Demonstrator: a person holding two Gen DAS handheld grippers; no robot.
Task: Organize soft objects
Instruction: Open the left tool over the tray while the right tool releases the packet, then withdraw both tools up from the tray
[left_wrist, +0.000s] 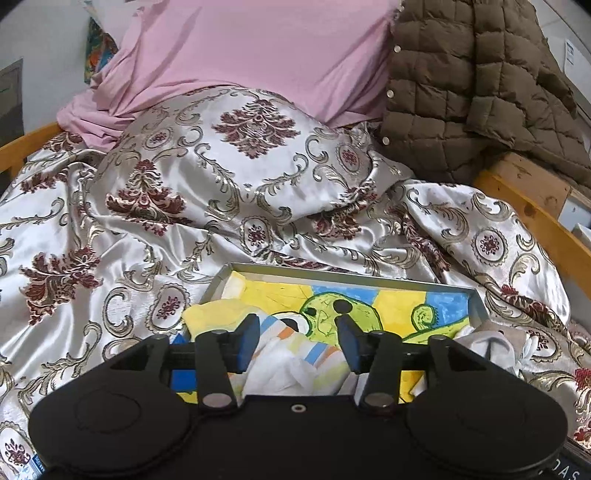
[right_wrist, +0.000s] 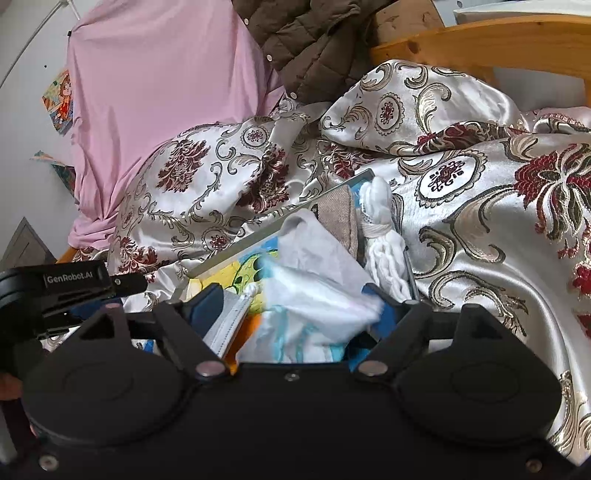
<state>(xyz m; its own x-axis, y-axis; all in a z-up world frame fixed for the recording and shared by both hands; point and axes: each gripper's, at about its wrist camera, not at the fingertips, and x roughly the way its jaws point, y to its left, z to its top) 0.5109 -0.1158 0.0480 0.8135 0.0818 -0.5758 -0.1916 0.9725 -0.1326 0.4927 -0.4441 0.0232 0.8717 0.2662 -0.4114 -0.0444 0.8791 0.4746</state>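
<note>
Striped white cloth (left_wrist: 295, 354) lying in shallow grey painted tray (left_wrist: 476, 299), between parted left gripper (left_wrist: 299, 341); right gripper (right_wrist: 299, 306) likewise apart. Withdraw clear without snagging folds.

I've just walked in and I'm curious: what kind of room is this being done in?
Most likely a bedroom. A shiny patterned bedspread lies rumpled over a wooden bed frame, with a pink pillow propped at the head and a brown quilted jacket beside it.
</note>
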